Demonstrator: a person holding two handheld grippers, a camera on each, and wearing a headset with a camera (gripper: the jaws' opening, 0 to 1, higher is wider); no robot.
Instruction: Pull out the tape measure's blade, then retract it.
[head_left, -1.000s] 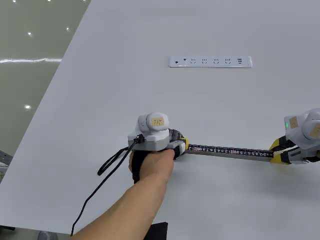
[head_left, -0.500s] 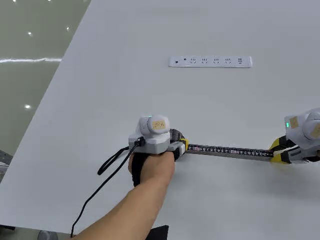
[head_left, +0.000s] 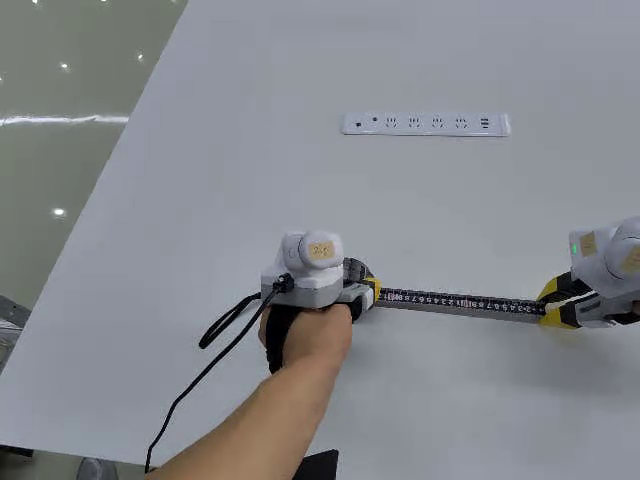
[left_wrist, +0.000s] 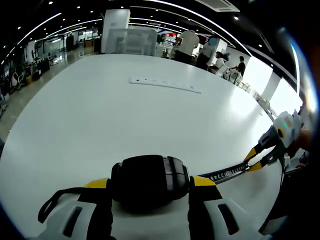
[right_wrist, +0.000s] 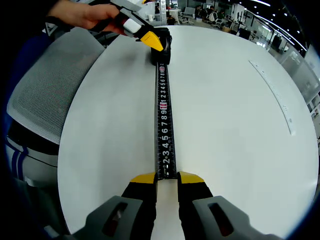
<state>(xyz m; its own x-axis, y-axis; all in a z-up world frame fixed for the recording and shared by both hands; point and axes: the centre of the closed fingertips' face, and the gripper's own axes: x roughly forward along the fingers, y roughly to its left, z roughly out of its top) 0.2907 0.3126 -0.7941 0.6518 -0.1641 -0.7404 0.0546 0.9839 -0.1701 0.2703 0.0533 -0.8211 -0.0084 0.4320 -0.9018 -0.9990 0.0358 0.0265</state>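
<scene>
Black tape measure (left_wrist: 150, 180) shows blade (right_wrist: 164, 125) (white numerals) extended.

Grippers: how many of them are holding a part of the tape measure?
2. The left gripper clamps the case; the right gripper, at the head view's right edge, pinches the blade's end.

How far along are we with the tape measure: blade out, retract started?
Done: the blade lies drawn out across the table. In hand: the left gripper clamps the case, the right gripper pinches the blade's end. Left: the retraction; the blade is not yet back in the case.
</scene>
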